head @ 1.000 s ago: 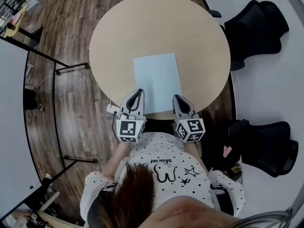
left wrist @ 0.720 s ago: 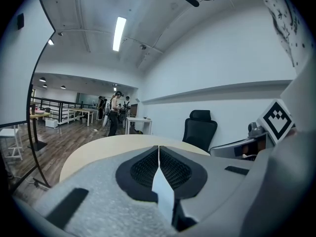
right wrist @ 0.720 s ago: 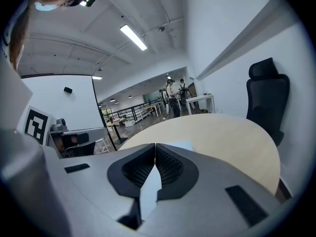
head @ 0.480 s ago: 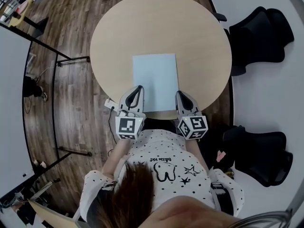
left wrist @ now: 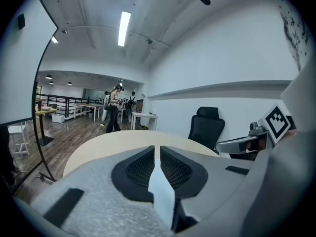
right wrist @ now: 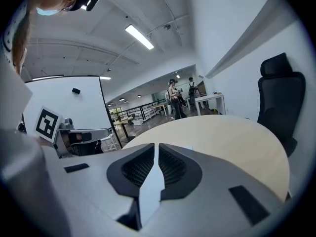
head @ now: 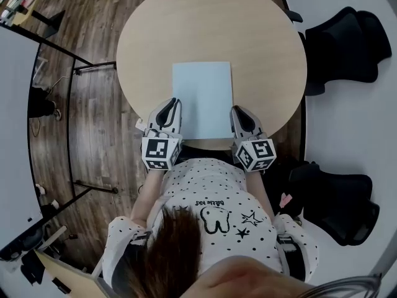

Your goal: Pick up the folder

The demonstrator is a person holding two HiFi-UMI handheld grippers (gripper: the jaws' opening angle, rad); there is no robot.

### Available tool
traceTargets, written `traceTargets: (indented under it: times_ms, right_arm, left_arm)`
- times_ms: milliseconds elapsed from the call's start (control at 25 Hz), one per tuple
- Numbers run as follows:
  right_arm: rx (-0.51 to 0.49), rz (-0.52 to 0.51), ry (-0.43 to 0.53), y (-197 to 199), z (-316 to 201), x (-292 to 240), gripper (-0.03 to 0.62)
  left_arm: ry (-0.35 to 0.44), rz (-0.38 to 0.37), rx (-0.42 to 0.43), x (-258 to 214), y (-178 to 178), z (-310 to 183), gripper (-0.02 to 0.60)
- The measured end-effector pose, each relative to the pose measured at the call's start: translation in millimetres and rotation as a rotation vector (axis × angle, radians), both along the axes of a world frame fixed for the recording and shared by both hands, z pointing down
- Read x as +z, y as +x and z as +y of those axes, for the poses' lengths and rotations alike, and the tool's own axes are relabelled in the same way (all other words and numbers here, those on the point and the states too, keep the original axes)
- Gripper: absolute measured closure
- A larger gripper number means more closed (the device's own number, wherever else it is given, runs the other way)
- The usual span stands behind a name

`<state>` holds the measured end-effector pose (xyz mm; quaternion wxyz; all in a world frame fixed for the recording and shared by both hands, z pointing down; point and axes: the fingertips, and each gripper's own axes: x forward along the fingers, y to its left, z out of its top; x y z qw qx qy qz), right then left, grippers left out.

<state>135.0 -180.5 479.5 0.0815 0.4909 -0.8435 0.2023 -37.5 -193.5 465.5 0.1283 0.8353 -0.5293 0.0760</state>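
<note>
Well, the pale blue folder (head: 201, 98) lies flat on the round table (head: 211, 23), toward its six o'clock edge, right in front of the person; the left gripper (head: 172, 106) sits just beside the folder's seven o'clock corner and the right gripper (head: 239, 112) just beside its five o'clock corner, though whether either touches its edge I cannot tell. Both pairs of jaws are pressed together, pinching nothing; black office chairs (head: 347, 39) stand off the table at about two and four o'clock.

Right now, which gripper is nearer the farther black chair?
Right. The right gripper is at the folder edge facing the chair; the left gripper at the opposite edge.
</note>
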Motion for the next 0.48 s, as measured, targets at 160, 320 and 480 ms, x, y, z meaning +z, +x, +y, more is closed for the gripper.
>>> traceTargets:
  times_ms: [160,320,480]
  right_arm:
    - [-0.014,-0.009,-0.013,0.6,-7.3,3.1,0.514]
    - [-0.027,-0.006,-0.024,-0.8,-14.4,6.3,0.498]
    - [-0.040,-0.005,-0.042,-0.9,-18.6,10.4,0.466]
  left_arm:
    - [-0.021,0.017,0.000,1.8,0.0,-6.6,0.454]
    - [-0.031,0.024,-0.001,3.7,-0.8,-13.1,0.444]
    - [-0.051,0.031,-0.009,7.9,-1.7,-16.3,0.436]
